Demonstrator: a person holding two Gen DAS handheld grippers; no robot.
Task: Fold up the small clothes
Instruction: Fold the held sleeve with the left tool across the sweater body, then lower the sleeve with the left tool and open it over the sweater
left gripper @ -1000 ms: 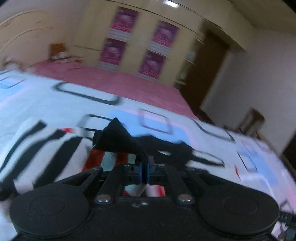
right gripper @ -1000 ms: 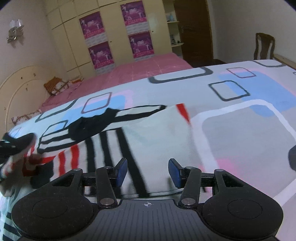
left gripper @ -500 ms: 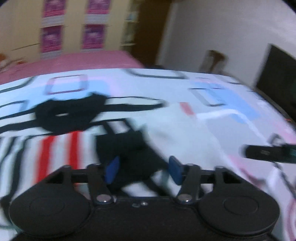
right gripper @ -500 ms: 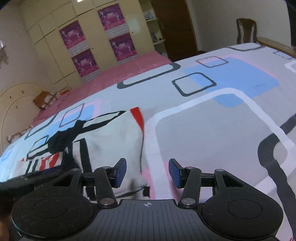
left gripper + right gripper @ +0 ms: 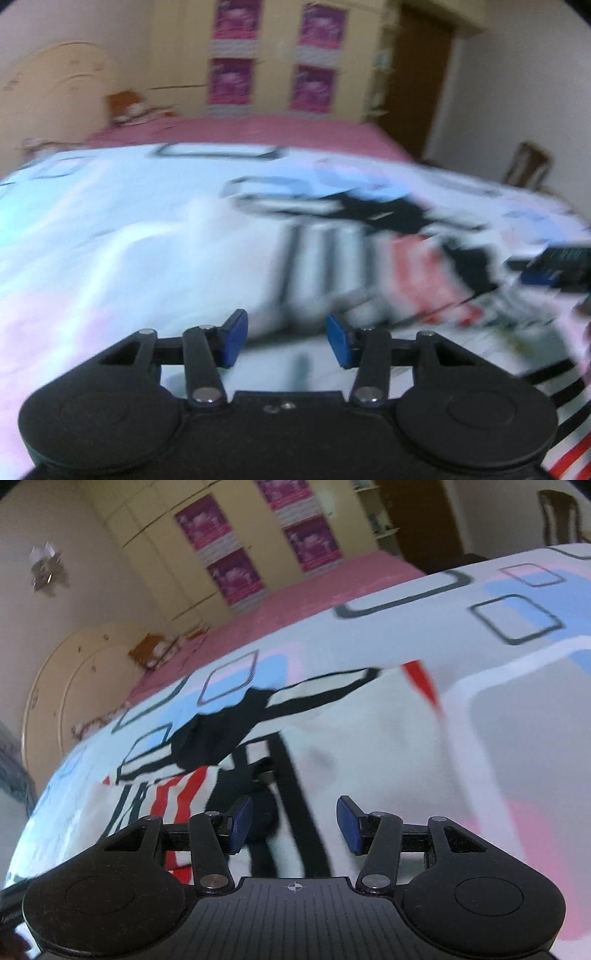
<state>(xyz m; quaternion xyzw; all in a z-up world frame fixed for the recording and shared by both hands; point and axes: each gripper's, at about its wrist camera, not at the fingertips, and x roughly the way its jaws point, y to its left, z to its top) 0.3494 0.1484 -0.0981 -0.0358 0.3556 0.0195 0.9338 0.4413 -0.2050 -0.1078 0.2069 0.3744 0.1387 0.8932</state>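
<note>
Now both tongs stand spread and grip nothing: the left gripper (image 5: 283,341) and the right gripper (image 5: 293,823). Just ahead of each lies the striped garment (image 5: 369,746), spread flat on the patterned bedspread (image 5: 517,709), its black collar (image 5: 218,738) ahead-left of the right tongs.

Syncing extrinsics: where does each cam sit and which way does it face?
Left wrist: on the left tool, facing forward over the striped garment on the bed; open blue pads show; blurred.
Right wrist: on the right tool, low over the garment; open pads show.
Shared: garment, bed, purple posters on the wardrobe.
</note>
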